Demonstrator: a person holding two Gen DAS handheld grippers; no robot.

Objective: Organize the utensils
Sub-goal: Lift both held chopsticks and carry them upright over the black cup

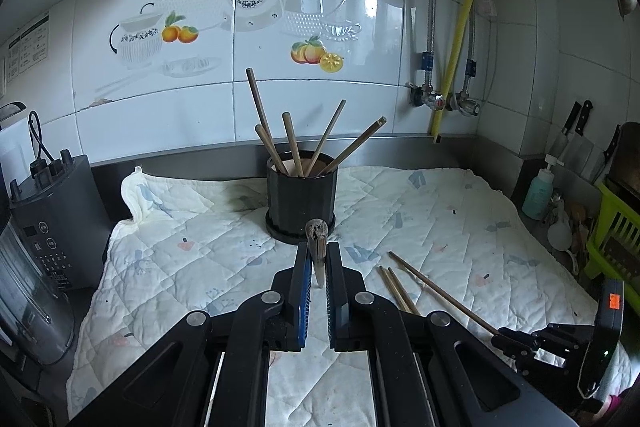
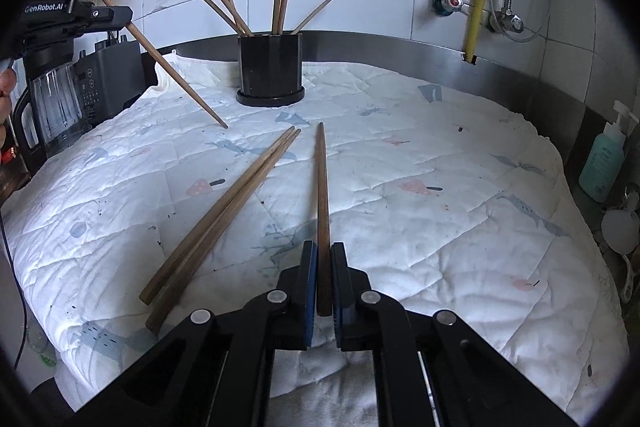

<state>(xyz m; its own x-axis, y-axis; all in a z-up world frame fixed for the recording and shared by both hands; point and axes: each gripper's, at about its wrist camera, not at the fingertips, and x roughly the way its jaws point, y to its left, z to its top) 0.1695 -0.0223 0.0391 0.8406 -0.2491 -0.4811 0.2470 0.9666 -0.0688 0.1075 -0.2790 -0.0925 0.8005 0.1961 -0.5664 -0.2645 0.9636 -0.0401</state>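
A black holder (image 1: 302,195) with several wooden chopsticks stands at the back of the quilted cloth (image 1: 420,219); it also shows in the right wrist view (image 2: 270,67). My left gripper (image 1: 318,259) is shut on one chopstick (image 1: 317,247), held above the cloth with its tip slanting down (image 2: 180,79). My right gripper (image 2: 324,263) is shut on a chopstick (image 2: 321,187) that lies along the cloth. Two more chopsticks (image 2: 224,211) lie side by side left of it.
A blender (image 1: 44,227) stands at the left edge. A soap bottle (image 2: 604,159), a green rack (image 1: 612,239) and knives (image 1: 576,131) are at the right. Pipes and valves (image 1: 440,99) run down the tiled wall.
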